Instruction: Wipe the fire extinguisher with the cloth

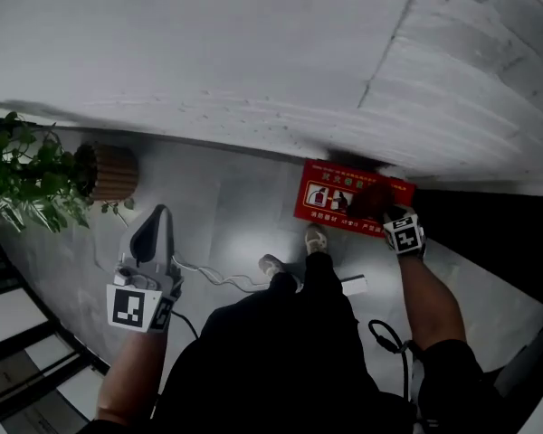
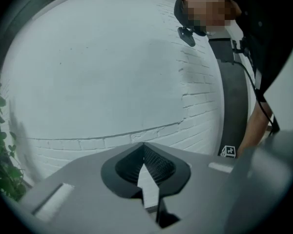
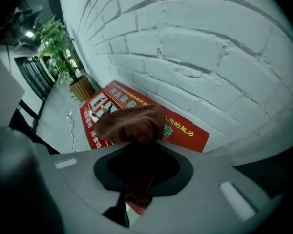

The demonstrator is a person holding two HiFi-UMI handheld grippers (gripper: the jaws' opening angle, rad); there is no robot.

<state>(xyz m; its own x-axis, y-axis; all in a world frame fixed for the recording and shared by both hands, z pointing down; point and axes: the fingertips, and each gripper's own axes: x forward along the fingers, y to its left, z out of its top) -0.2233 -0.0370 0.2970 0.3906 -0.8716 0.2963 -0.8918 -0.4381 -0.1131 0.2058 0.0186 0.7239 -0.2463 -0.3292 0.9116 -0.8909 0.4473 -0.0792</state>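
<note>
Head view: the flat red fire extinguisher box (image 1: 326, 208) sits against the white brick wall (image 1: 208, 52), beneath the right gripper (image 1: 376, 204); left gripper view: the left gripper (image 2: 143, 146) is closed and empty; right gripper view: the right gripper's 2 jaws pinch a bunched brown cloth (image 3: 132, 123), which I judge could slip free if it snags mid-wipe.

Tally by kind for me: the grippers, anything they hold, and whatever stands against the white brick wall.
Grippers: 2, left gripper, right gripper
Brown cloth: 1
Red fire extinguisher box: 1
Potted plant: 1
Total: 5
</note>
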